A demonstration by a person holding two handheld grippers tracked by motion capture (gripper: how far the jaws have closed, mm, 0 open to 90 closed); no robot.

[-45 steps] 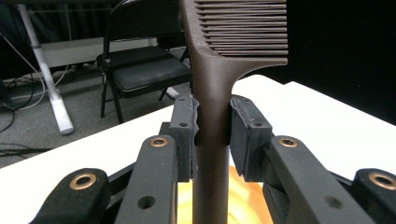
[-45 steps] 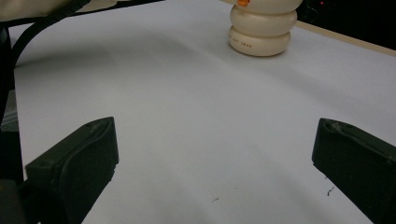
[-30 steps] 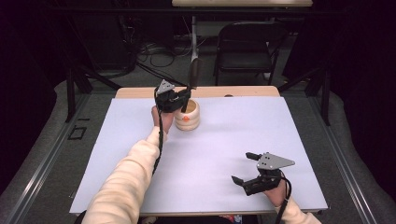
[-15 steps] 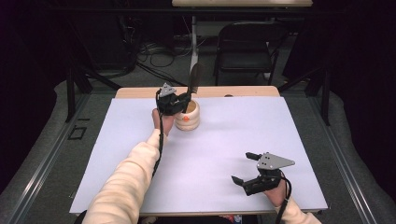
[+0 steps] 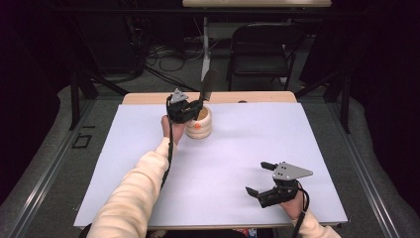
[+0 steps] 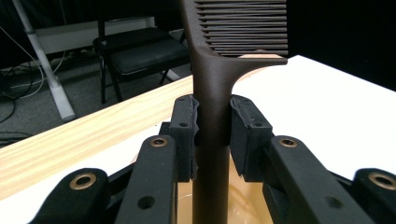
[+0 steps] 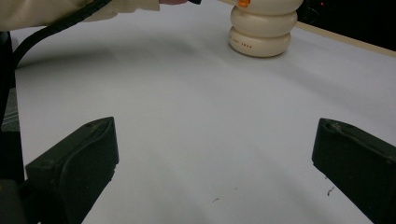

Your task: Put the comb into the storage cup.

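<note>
- Where the high view looks down on the white-covered table [image 5: 228, 163], the left gripper [image 5: 190, 110] is clamped on the handle of a dark brown plastic comb [image 5: 208, 88], which stands upright over the cream, ribbed round holder [image 5: 200, 127] near the table's far edge; the right gripper [image 5: 258, 178] rests well apart at the near right, its jaws spread with nothing between them.
- In the left gripper view, the two black pads [image 6: 184, 135] press both sides of the comb's handle [image 6: 212, 121], its teeth pointing right at the top, and the holder's cream rim [image 6: 243, 196] shows just below.
- In the right gripper view, the jaws stand wide over bare white surface, and the holder [image 7: 262, 28] sits far ahead beside the person's cream sleeve [image 7: 51, 11].
</note>
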